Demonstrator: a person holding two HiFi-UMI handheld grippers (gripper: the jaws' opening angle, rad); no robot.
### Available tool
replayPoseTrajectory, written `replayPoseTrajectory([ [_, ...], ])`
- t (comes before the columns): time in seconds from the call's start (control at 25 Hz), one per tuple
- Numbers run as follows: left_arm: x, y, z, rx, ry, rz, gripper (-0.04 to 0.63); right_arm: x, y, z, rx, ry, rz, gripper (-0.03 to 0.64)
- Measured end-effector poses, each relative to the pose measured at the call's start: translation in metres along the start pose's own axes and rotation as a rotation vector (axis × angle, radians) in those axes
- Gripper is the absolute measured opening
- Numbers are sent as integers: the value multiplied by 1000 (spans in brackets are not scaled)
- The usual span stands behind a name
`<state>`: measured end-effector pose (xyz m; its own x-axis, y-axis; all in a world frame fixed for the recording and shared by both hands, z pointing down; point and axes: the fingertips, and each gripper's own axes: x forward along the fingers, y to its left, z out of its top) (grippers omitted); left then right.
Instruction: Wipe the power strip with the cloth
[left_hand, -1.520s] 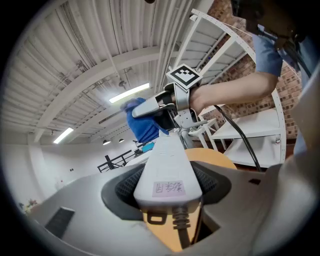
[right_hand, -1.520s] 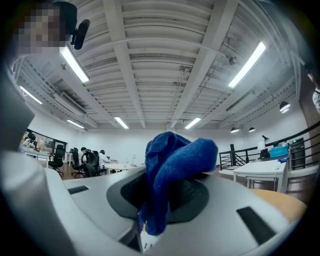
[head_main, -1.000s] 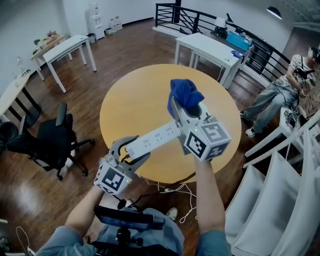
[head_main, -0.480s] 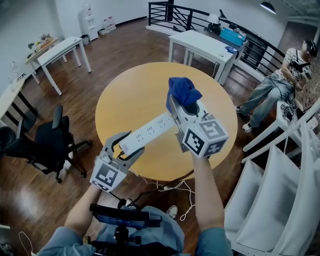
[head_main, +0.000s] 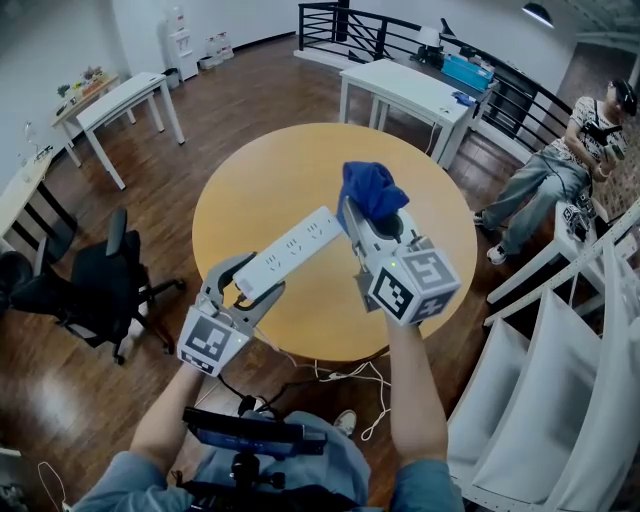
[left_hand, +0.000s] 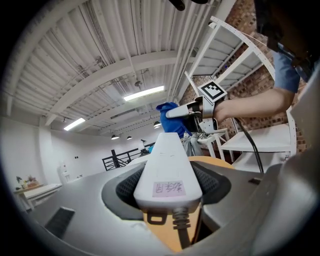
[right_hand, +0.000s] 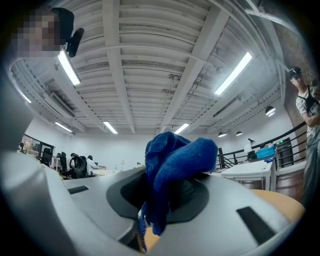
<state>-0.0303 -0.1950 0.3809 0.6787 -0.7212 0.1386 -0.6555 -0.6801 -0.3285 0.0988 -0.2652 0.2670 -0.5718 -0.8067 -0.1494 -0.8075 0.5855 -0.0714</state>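
Power strip (head_main: 290, 248) label (left_hand: 168, 188) is illegible; my left fingers (head_main: 218, 280) clamp its cord end at lower left, right fingers (head_main: 352, 218) pinch the cloth (head_main: 372, 190) mid-frame.

Your left gripper (left_hand: 167, 192) clamps the white power strip (left_hand: 167, 167); beyond it, the blue cloth (left_hand: 172, 117).

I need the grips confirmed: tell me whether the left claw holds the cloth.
No, the left claw is clamped on the strip at its cord end, while the cloth sits in the right claw.
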Motion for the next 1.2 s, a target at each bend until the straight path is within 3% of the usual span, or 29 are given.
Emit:
replayPoseTrajectory([
  [0.52,4,13,8,-59,-5,50,290,-9,4,-4,21,-2,9,64],
  [1.2,20,16,8,-158,-4,74,290,-19,55,-26,18,-16,90,64],
])
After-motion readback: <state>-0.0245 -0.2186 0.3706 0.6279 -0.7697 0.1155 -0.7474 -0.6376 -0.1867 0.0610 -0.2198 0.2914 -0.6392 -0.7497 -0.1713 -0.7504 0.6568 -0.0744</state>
